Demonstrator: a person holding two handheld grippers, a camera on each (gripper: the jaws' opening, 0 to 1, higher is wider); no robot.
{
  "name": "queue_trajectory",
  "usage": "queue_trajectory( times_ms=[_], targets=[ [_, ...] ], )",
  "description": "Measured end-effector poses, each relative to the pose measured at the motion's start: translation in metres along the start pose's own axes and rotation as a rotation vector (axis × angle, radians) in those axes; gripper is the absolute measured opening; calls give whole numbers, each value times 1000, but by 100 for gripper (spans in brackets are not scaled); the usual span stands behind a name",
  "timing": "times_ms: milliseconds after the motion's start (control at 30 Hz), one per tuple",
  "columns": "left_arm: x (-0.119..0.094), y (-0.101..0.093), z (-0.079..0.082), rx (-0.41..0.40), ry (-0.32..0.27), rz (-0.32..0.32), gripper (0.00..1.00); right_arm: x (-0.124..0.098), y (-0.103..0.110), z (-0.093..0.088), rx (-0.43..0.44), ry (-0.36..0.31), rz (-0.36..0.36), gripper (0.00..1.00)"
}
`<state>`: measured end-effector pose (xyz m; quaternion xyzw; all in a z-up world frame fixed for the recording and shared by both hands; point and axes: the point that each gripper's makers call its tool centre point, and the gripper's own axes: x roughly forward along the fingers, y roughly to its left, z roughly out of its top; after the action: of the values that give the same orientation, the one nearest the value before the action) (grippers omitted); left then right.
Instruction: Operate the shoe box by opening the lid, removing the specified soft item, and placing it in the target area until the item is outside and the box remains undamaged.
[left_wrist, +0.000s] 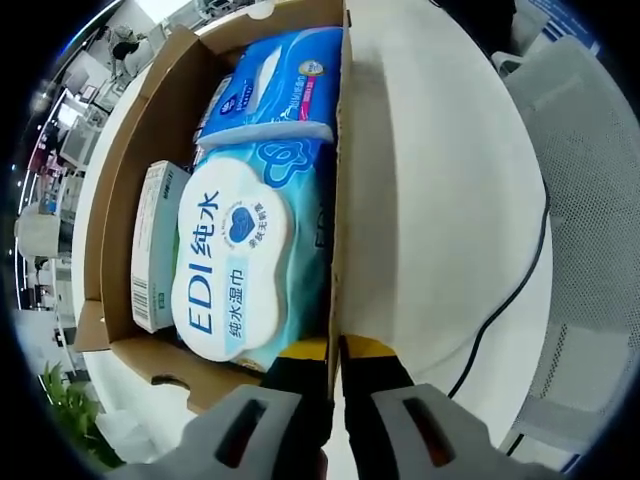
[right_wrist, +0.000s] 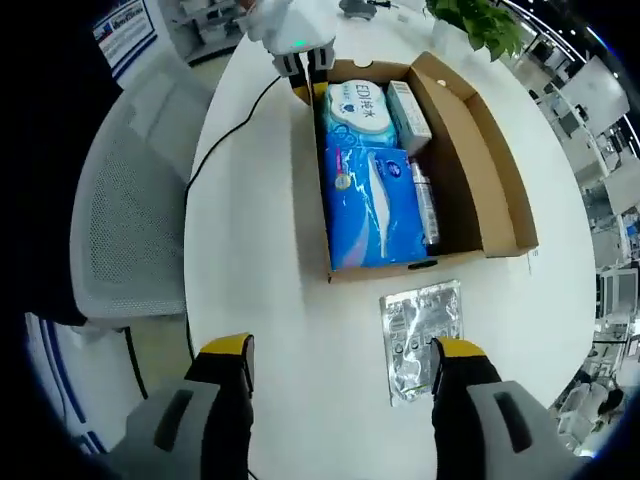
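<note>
The brown shoe box (right_wrist: 470, 130) lies open on the white table (right_wrist: 260, 300), its lid (right_wrist: 505, 175) folded out flat. Inside are a wet-wipes pack (left_wrist: 230, 270) with a white cap, a blue soft tissue pack (right_wrist: 375, 205), a small white-green carton (left_wrist: 155, 245) and a slim tube (right_wrist: 425, 205). My left gripper (left_wrist: 335, 355) is shut on the box's side wall (left_wrist: 337, 200); in the right gripper view the left gripper (right_wrist: 305, 62) sits at the box's far end. My right gripper (right_wrist: 342, 360) hangs open above the table, short of the box. A silver foil pouch (right_wrist: 422, 335) lies just ahead of it.
A grey mesh chair (right_wrist: 130, 210) stands beside the table. A black cable (left_wrist: 510, 290) runs across the tabletop beside the box. A green plant (right_wrist: 480, 20) stands beyond the box's far end.
</note>
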<state>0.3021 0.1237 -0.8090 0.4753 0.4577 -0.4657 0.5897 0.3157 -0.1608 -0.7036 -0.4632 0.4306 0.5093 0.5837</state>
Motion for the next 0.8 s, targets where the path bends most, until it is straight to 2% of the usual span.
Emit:
queue_trajectory(
  times_ms=[100, 300, 367, 400, 467, 500, 633, 800],
  targets=[
    [0, 0, 0, 1, 0, 0, 2, -5, -9, 1, -100, 50, -26, 71],
    [-1, 0, 0, 1, -1, 0, 2, -13, -17, 11, -100, 70, -23, 68],
    [-1, 0, 0, 2, 0, -1, 1, -19, -19, 17, -116, 70, -12, 60],
    [-1, 0, 0, 2, 0, -2, 1, -21, -19, 22, -115, 50, -4, 58],
    [-1, 0, 0, 3, 2, -3, 1, -24, -19, 40, -84, -22, 18, 60],
    [-1, 0, 0, 2, 2, -4, 1, -26, -22, 45, -77, -36, 12, 60],
    [-1, 0, 0, 2, 1, -4, 1, -30, -30, 59, -68, -54, 8, 58],
    [-1, 0, 0, 6, 2, -6, 1, -23, -39, 76, -68, -79, -13, 56]
  ],
)
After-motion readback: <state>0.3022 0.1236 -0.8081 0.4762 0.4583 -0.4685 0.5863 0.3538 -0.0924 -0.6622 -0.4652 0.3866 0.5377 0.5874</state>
